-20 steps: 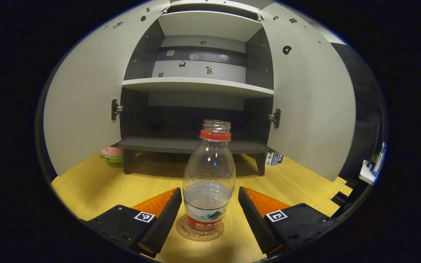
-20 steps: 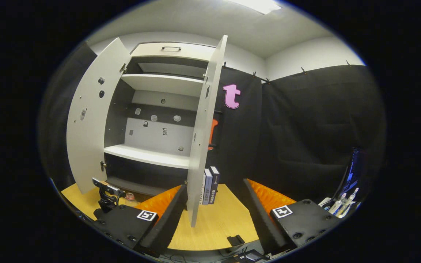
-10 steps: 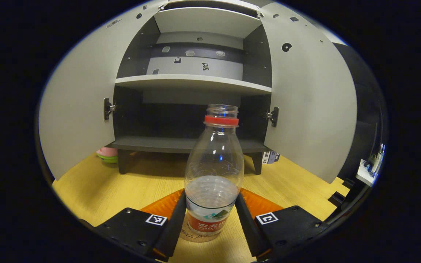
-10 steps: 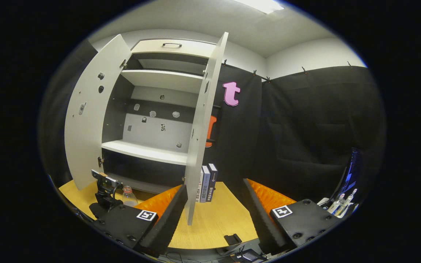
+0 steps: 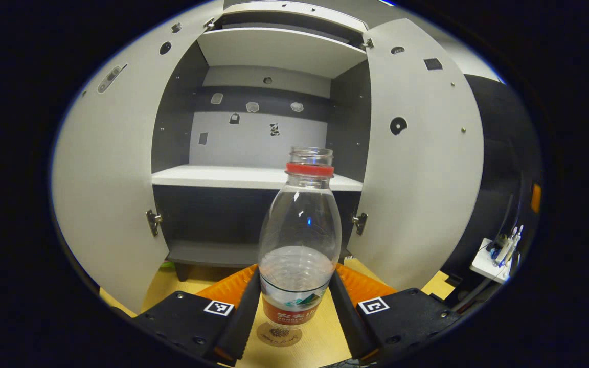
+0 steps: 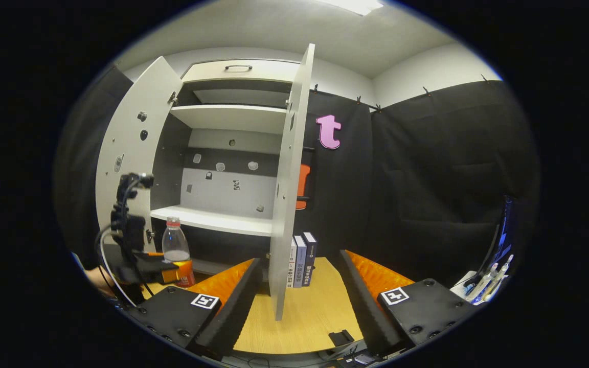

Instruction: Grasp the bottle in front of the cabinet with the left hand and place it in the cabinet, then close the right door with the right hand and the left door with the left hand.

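My left claw (image 5: 294, 301) is pinching the bottle (image 5: 298, 240) low on its body, both fingers pressed on the label band, and the bottle hangs clear of the worktop (image 5: 294, 347), above the coaster (image 5: 279, 335), upright and just in front of the open cabinet (image 5: 253, 176). My right claw (image 6: 299, 296) is spread and holds nothing, waiting near the edge of the right door (image 6: 287, 194).

What worries me first: the bottle has no cap (only the red ring at the neck), and it is partly filled with water. Any tilt or jerk as I carry it in could slosh water out onto the shelf (image 5: 243, 176) or the worktop. The grip is low and the thin plastic looks soft, so the top-heavy neck may swing, or the wall may buckle and the bottle slip if I squeeze wrongly.

Next, clearance. The mouth sits about level with the shelf edge in my left gripper view, so going into the lower bay I could knock the neck on that shelf; going onto the shelf, the base could catch its front lip.

Last, the left door (image 5: 110, 184) stands close beside my path, and a bump would swing it.
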Motion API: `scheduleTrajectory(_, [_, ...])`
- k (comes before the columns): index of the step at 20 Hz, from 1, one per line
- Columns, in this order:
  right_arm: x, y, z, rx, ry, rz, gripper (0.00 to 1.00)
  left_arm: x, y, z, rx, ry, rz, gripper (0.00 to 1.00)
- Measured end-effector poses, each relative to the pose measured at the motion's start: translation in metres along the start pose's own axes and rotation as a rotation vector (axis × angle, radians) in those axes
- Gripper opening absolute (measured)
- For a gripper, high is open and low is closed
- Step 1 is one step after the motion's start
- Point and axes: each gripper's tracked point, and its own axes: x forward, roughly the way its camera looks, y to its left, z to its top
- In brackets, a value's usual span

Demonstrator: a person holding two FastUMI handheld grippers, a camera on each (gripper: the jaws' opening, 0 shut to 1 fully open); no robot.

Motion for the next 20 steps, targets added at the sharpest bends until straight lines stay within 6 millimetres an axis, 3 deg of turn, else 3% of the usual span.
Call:
scheduleTrajectory(4, [0.005, -0.001, -0.003, 0.006, 0.000, 0.014, 0.98, -0.002, 0.013, 0.067, -0.006, -0.025, -0.002, 0.74])
scheduleTrajectory(9, [0.007, -0.007, -0.006, 0.014, 0.004, 0.004, 0.98, 0.022, 0.031, 0.131, 0.056, -0.076, 0.019, 0.74])
scheduleTrajectory(16, [0.018, -0.022, -0.001, 0.017, -0.018, -0.028, 0.98, 0.095, 0.033, 0.180, 0.018, -0.105, 0.003, 0.74])
scheduleTrajectory(20, [0.026, -0.035, -0.004, 0.021, -0.009, -0.065, 0.98, 0.142, 0.037, 0.190, 0.030, -0.080, 0.008, 0.74])
